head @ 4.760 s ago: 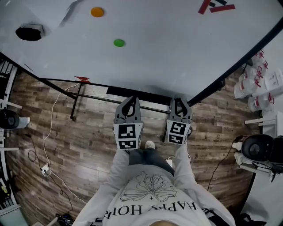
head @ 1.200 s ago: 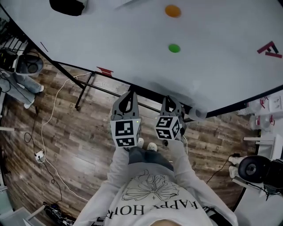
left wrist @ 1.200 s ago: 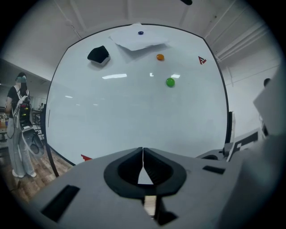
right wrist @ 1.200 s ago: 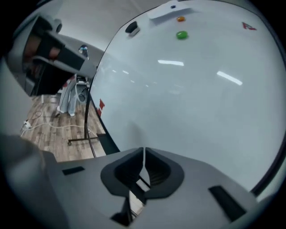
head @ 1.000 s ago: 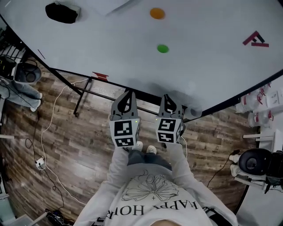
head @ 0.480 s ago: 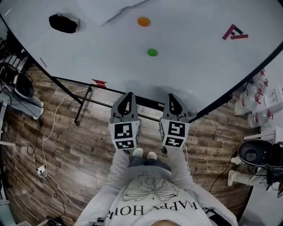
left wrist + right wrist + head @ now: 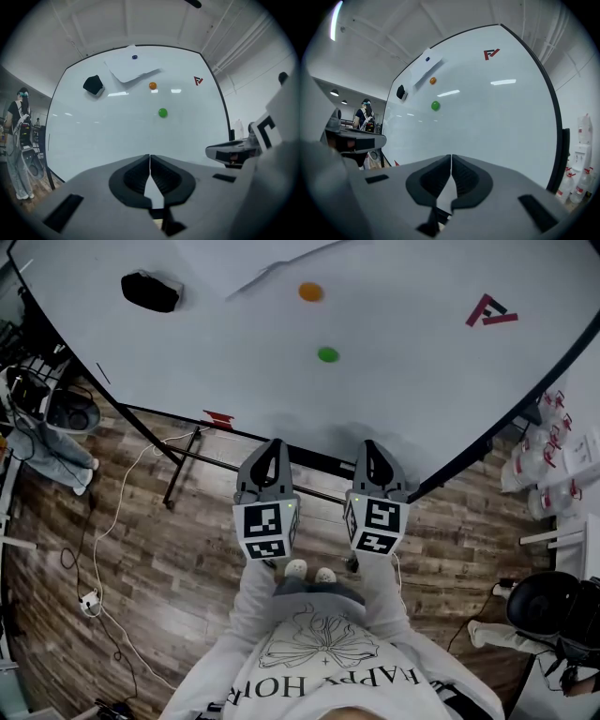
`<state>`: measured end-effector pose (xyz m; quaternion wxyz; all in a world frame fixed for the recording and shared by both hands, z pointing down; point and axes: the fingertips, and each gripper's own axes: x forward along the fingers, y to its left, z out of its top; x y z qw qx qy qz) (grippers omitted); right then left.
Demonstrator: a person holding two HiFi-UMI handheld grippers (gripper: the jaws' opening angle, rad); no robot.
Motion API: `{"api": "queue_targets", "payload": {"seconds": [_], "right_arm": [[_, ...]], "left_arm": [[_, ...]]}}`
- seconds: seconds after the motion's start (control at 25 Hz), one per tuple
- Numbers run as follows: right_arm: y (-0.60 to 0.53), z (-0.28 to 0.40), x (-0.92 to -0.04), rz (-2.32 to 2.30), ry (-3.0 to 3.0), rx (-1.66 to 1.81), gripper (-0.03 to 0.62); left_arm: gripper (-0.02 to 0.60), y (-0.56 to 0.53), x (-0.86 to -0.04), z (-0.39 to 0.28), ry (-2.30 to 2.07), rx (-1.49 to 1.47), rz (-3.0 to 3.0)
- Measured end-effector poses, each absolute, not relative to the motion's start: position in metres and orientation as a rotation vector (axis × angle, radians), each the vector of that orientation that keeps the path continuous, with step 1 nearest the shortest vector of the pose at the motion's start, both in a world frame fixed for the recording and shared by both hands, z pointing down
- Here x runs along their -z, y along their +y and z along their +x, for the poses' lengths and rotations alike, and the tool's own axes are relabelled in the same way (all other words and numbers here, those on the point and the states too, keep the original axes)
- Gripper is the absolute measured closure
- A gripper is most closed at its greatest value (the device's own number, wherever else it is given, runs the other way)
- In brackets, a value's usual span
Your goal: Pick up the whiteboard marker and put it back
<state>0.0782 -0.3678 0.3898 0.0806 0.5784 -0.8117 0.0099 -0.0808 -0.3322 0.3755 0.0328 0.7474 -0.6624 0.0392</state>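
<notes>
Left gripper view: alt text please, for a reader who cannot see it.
The left gripper, jaws shut on nothing, faces a whiteboard bearing a green magnet, an orange magnet, a black eraser, a sheet of paper and a red logo. The right gripper shows at the right edge, a person at the left.

Whiteboard (image 7: pixel 422 381) (its top) cut off by frame.

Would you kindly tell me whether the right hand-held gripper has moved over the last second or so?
Yes. In the head view the right hand-held gripper has shifted rightward, closer to the bottom corner of the whiteboard, and has rolled back to level.
</notes>
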Motion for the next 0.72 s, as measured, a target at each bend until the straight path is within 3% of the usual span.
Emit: {"api": "queue_targets", "payload": {"seconds": [0.72], "right_arm": [[-0.3713, 0.0825, -0.3879, 1.741, -2.432, -0.021, 0.588]], "left_arm": [[0.575, -0.3337, -0.3733, -0.0875, -2.052, -0.127, 2.29]]}}
